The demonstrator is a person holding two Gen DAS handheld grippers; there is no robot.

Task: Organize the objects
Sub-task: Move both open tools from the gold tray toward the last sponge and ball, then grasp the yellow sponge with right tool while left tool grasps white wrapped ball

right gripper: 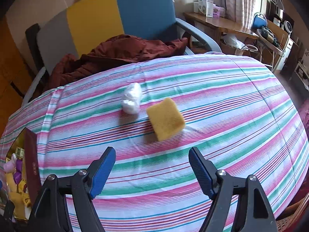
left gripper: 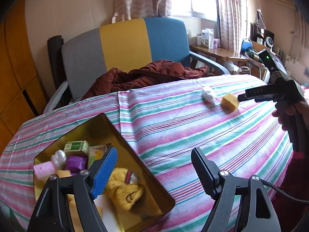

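Note:
A yellow sponge and a white crumpled plastic bag lie side by side on the striped tablecloth. My right gripper hangs open just short of the sponge, nothing between its fingers. In the left wrist view its tip is close beside the sponge, with the bag just past it. My left gripper is open and empty over the right edge of a gold tin box. The box holds a yellow plush toy, a green carton, a purple item and a pink sponge.
A grey, yellow and blue armchair with a brown-red jacket on it stands behind the table. A wooden desk with cartons and clutter is at the back right. The box's dark red wall shows at the right view's left edge.

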